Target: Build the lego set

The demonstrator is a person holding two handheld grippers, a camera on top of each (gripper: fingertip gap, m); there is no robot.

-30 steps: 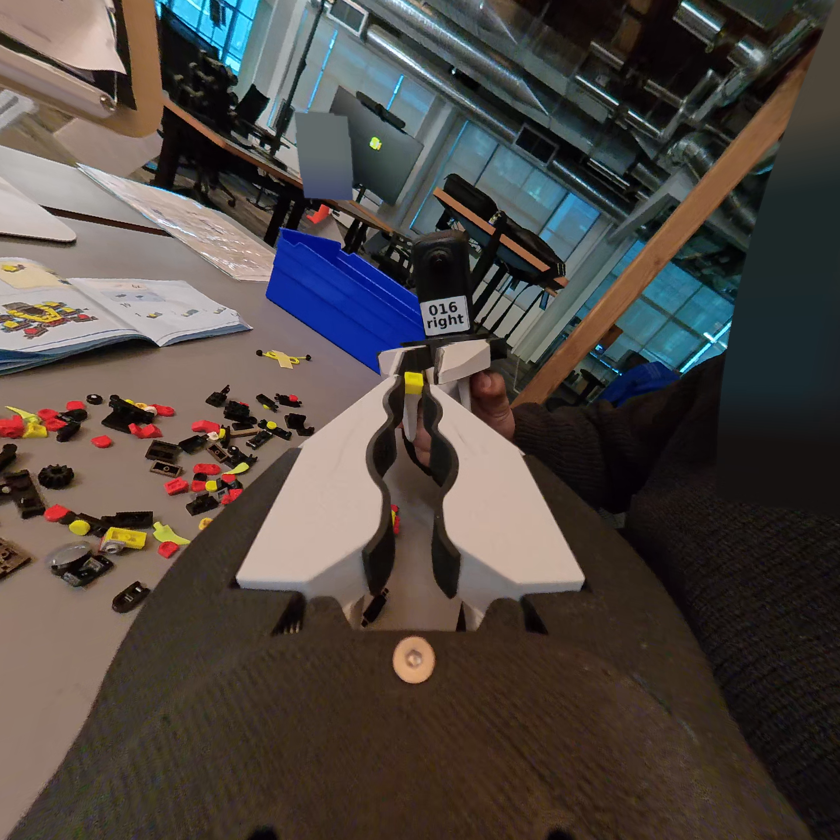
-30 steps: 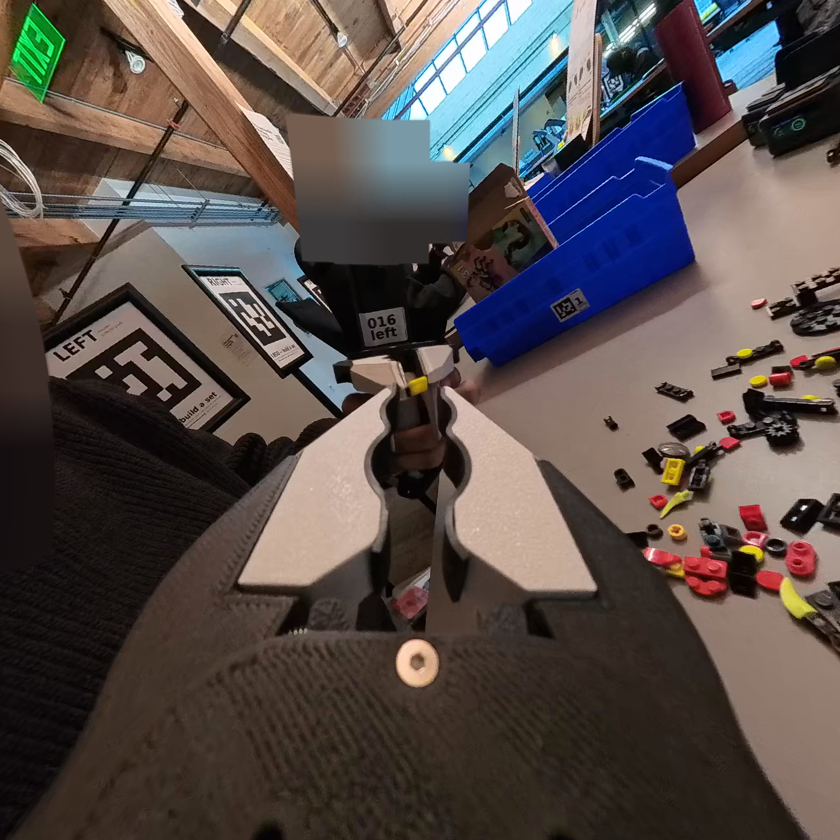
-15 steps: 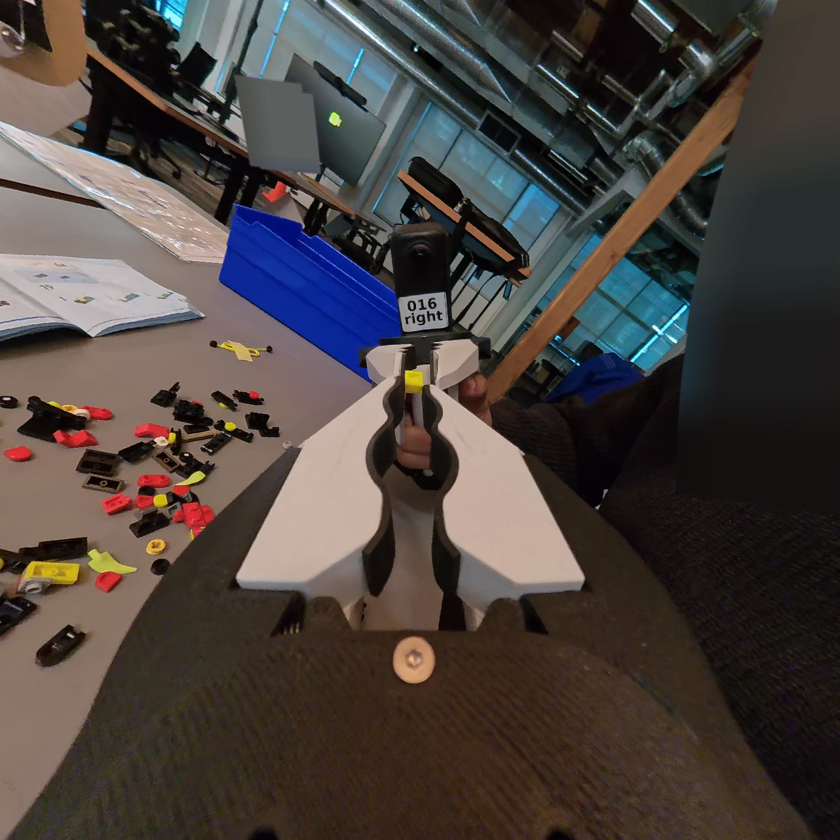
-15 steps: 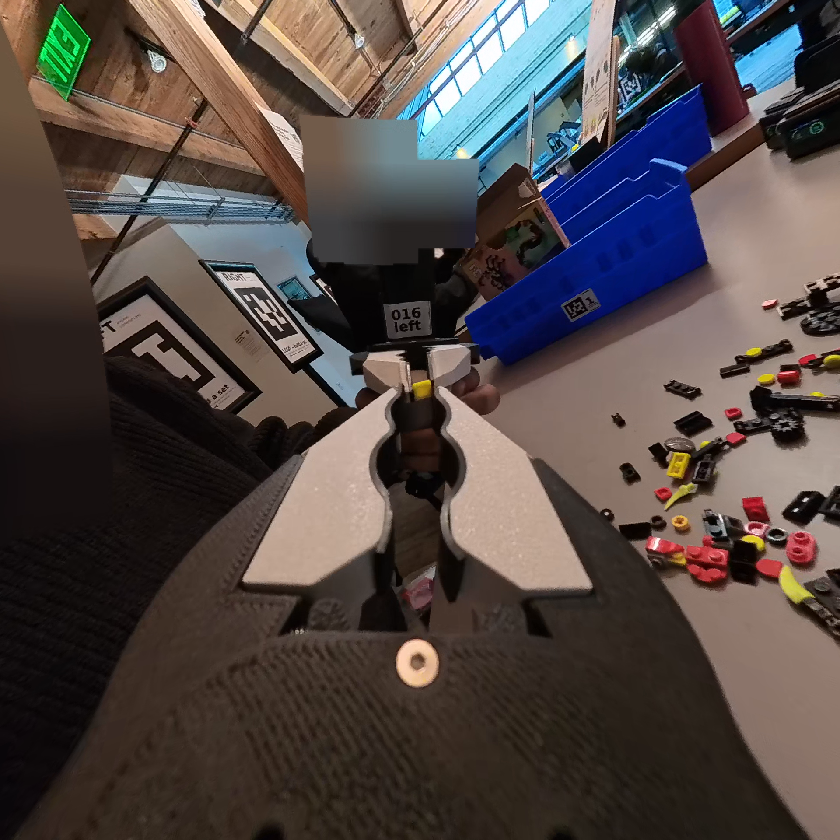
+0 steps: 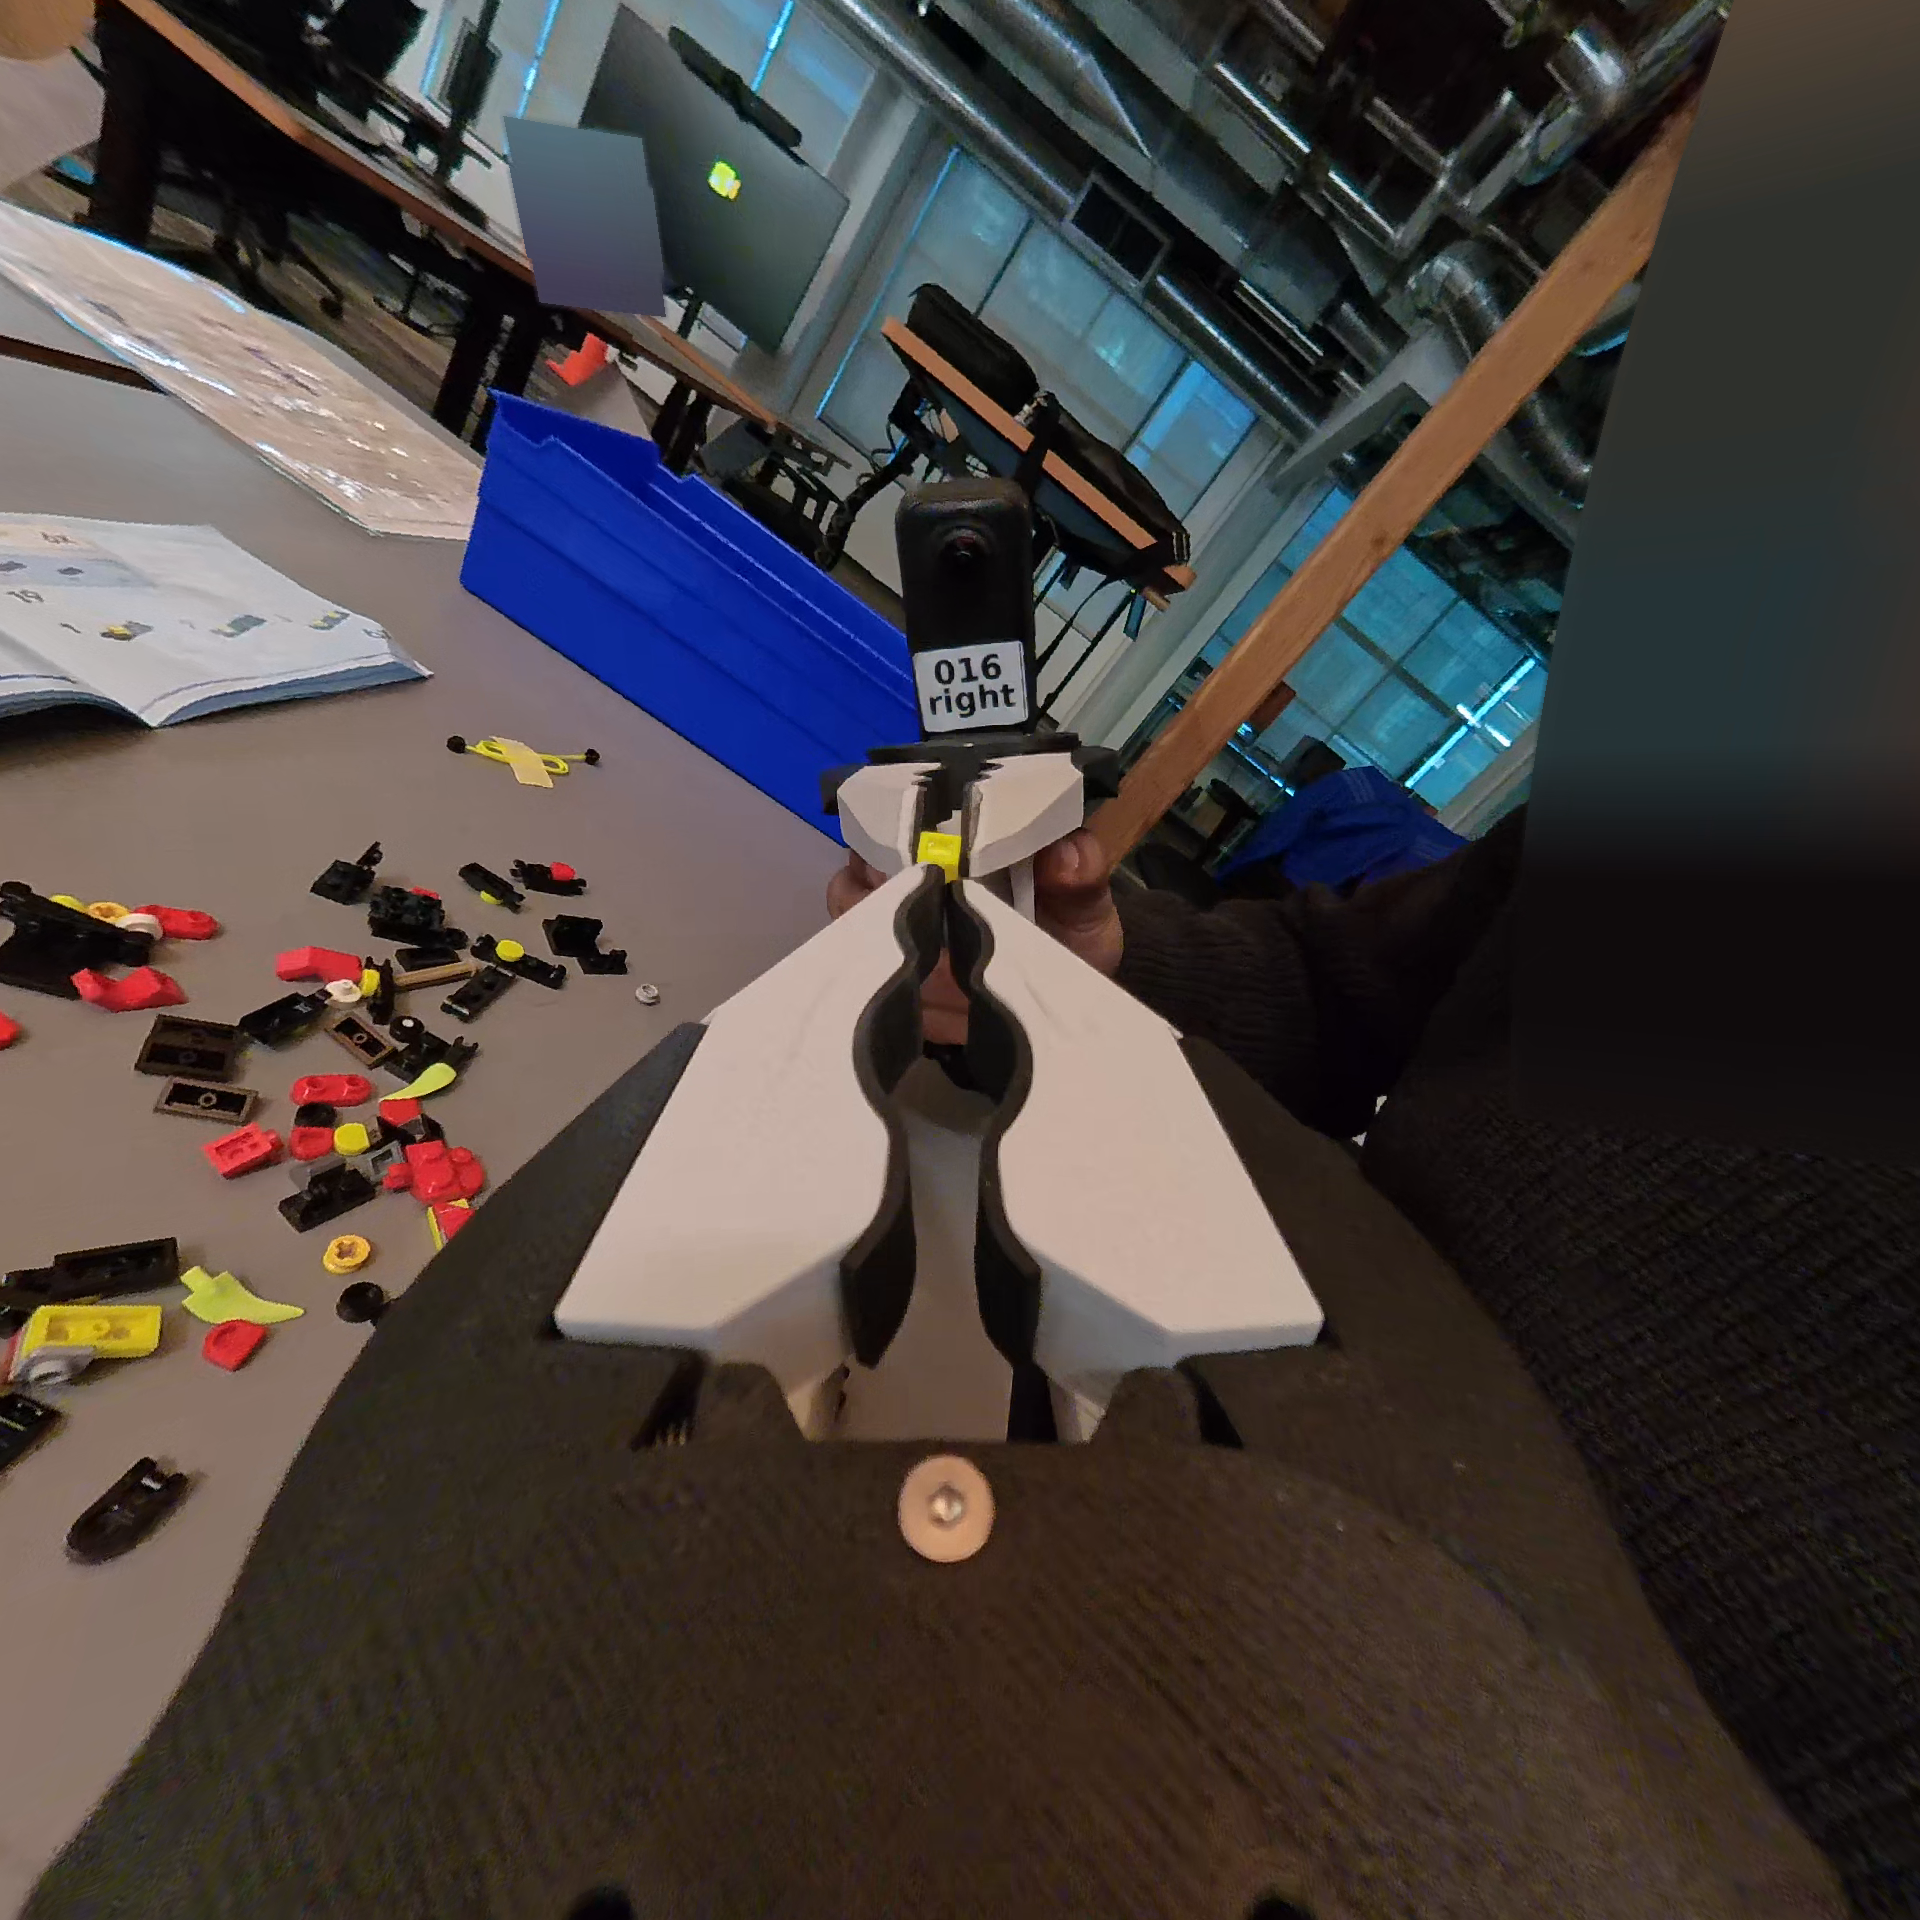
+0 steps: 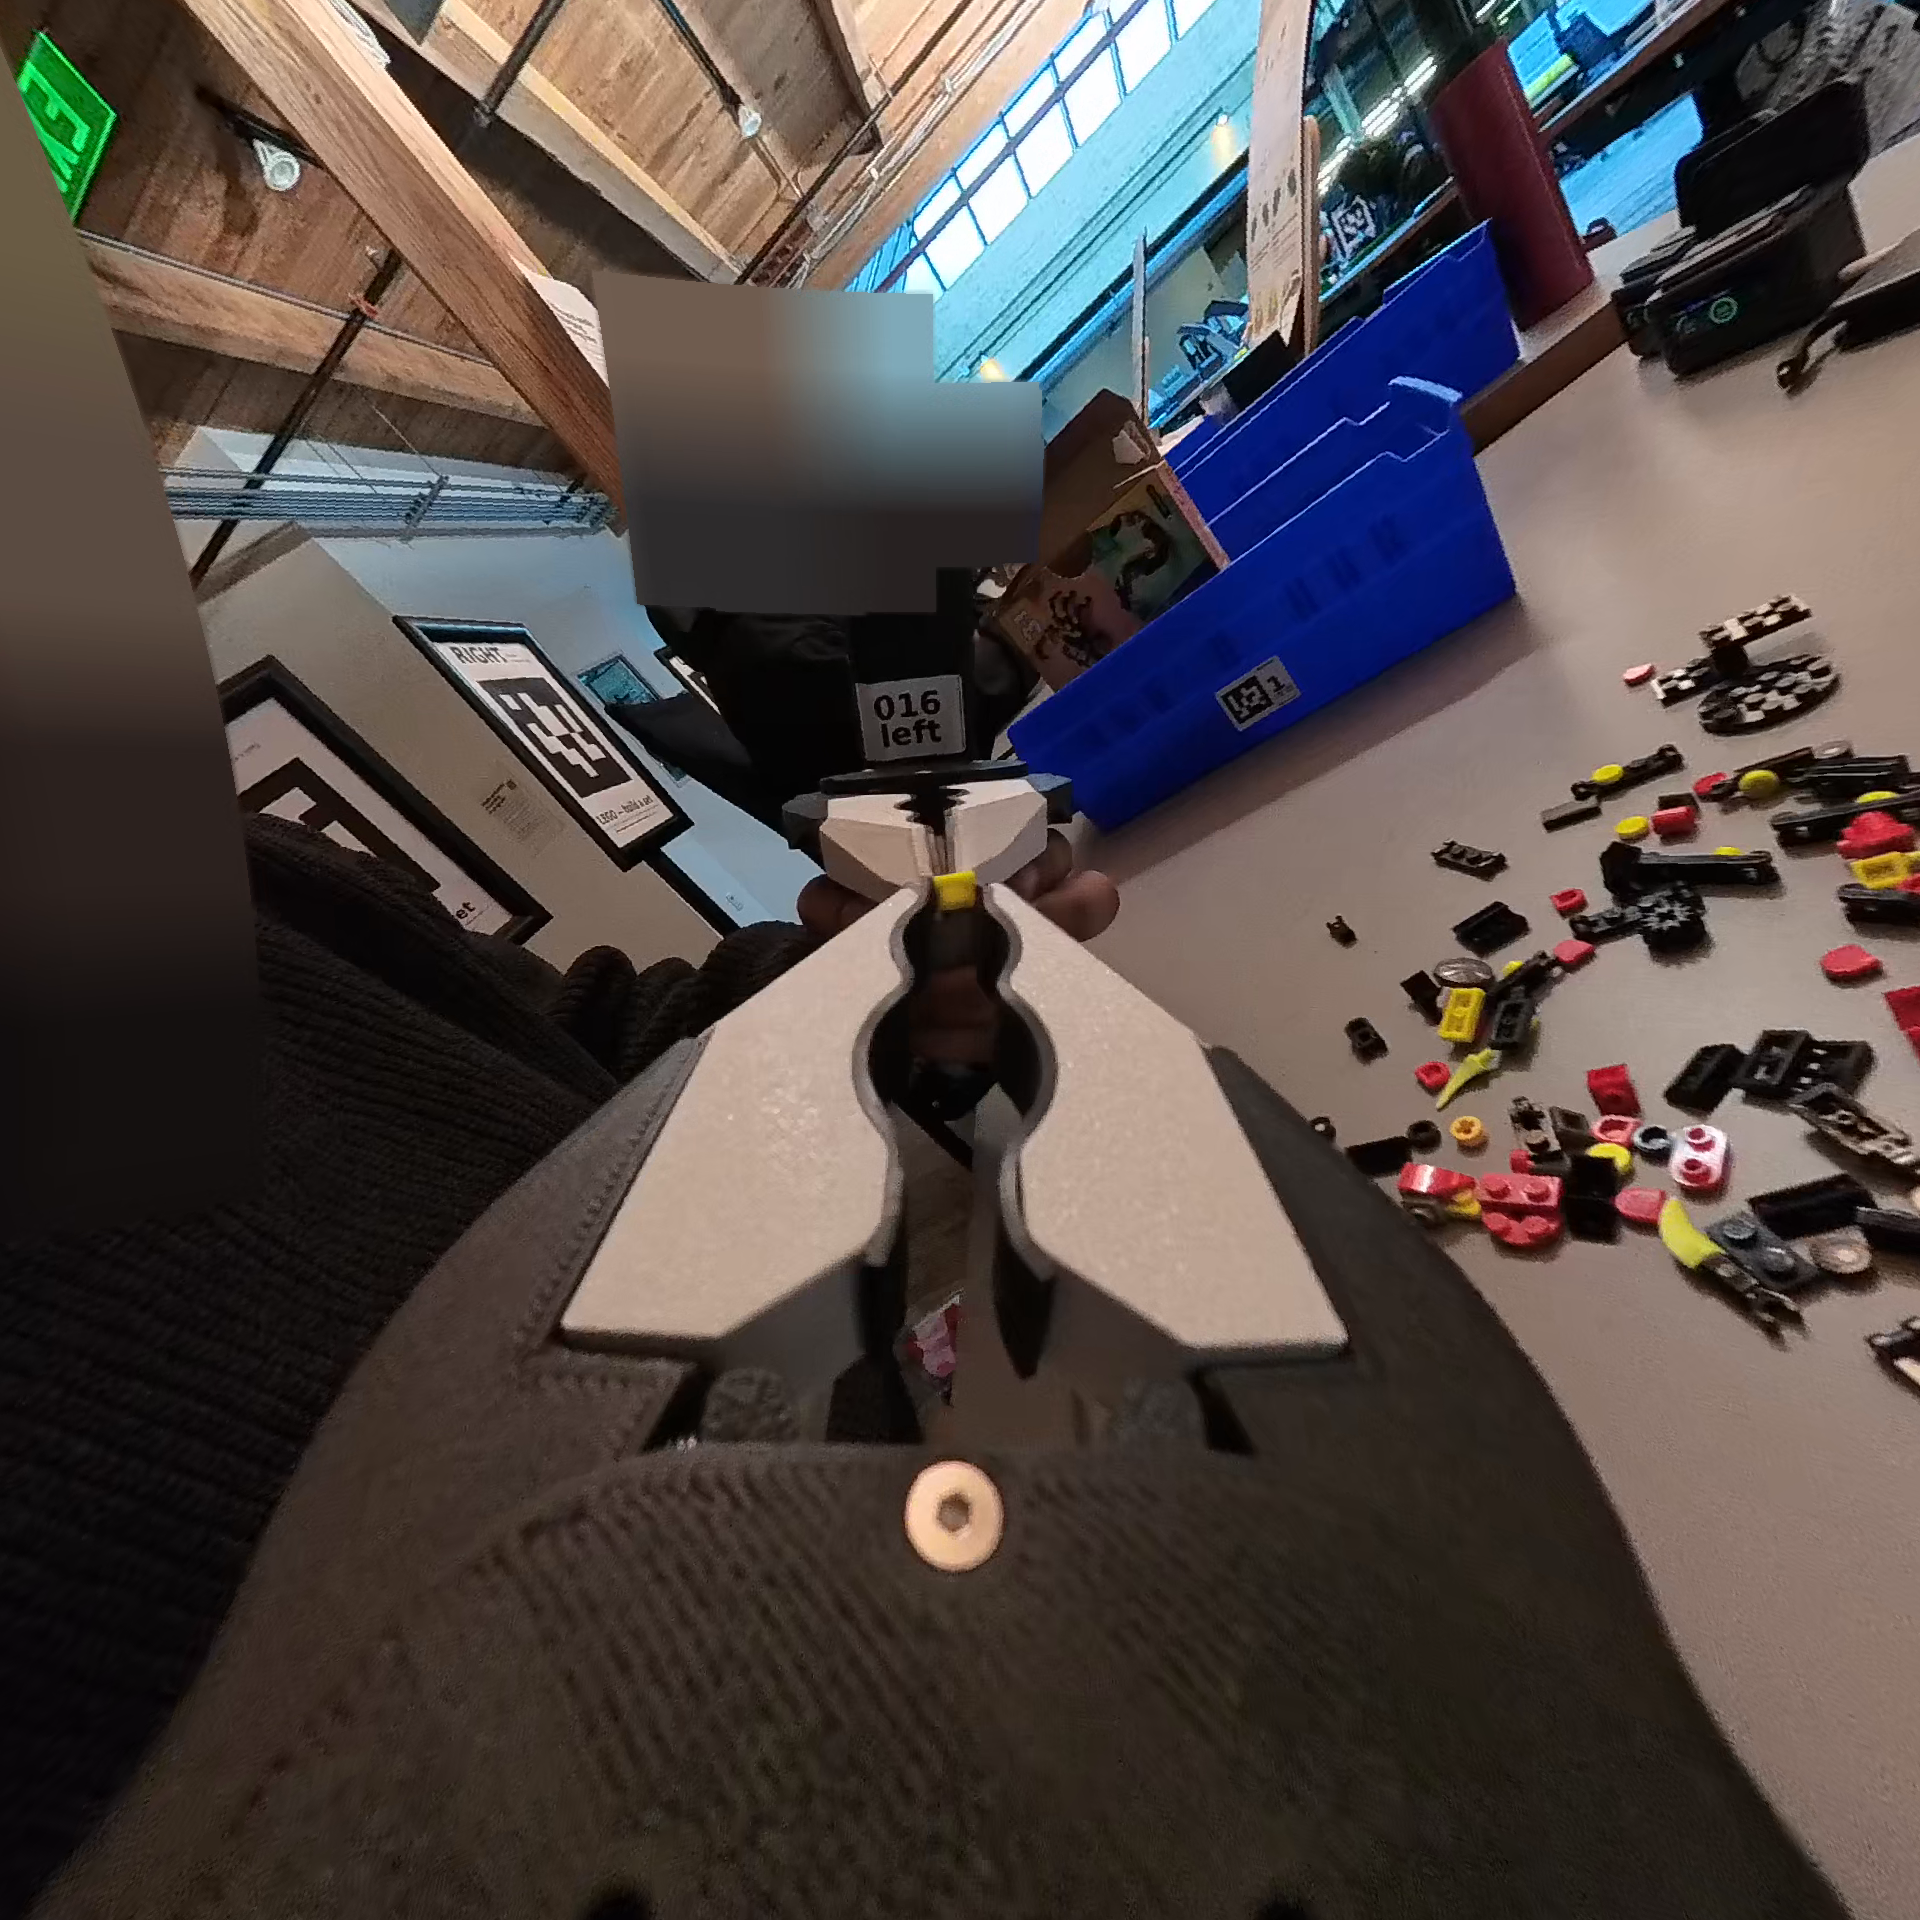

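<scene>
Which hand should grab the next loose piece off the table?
Probably left: the right hand-held gripper is clamped on the yellow piece; the left hand-held gripper shows nothing held, with loose pieces beside it.

Right gripper [image 6: 951,902]: raised above the bench, fingertips closed on the yellow brick [image 6: 953,890].
Left gripper [image 6: 932,844]: facing tip to tip, meeting the same brick; which gripper grips it cannot be told.
Bench [image 6: 1714,1455]: grey.
Loose pieces [image 6: 1621,1132]: black, red and yellow, scattered at right.
Blue bins [image 6: 1309,603]: beyond the pieces.
</scene>
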